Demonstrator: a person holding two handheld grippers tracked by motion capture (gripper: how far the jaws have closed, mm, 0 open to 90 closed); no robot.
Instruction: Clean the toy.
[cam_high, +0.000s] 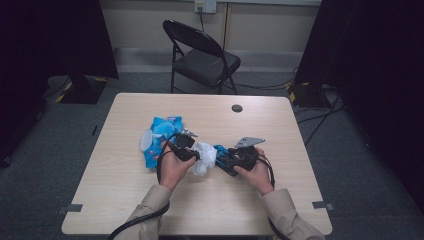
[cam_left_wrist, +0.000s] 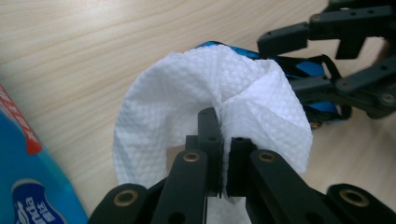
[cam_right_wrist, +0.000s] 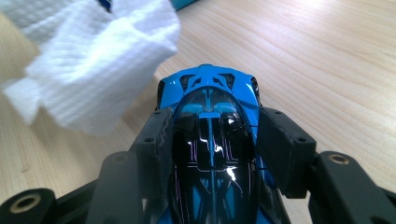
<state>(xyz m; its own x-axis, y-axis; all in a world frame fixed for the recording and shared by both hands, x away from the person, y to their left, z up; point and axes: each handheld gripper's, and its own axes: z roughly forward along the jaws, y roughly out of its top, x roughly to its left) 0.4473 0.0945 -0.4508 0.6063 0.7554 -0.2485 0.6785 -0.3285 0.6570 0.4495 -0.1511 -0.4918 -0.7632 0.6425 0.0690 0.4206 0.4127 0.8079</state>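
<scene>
White tissue (cam_left_wrist: 187, 98) pinched in left tongs (cam_left_wrist: 223, 140), hiding car's nose; right tongs (cam_right_wrist: 212, 140) clamp blue toy car (cam_right_wrist: 212, 93).

Rectangular table (cam_high: 280, 200) with a pale wood-grain laminate top and rounded corners, set on grey carpet. Small dark round cap (cam_high: 237, 108) sat near the far edge, right of centre. Blue plastic pack of wipes (cam_high: 159, 131) with white and red print lay left of centre, flat on the wood, a pale round lid at its left side. Rest of the top bare wood.
</scene>
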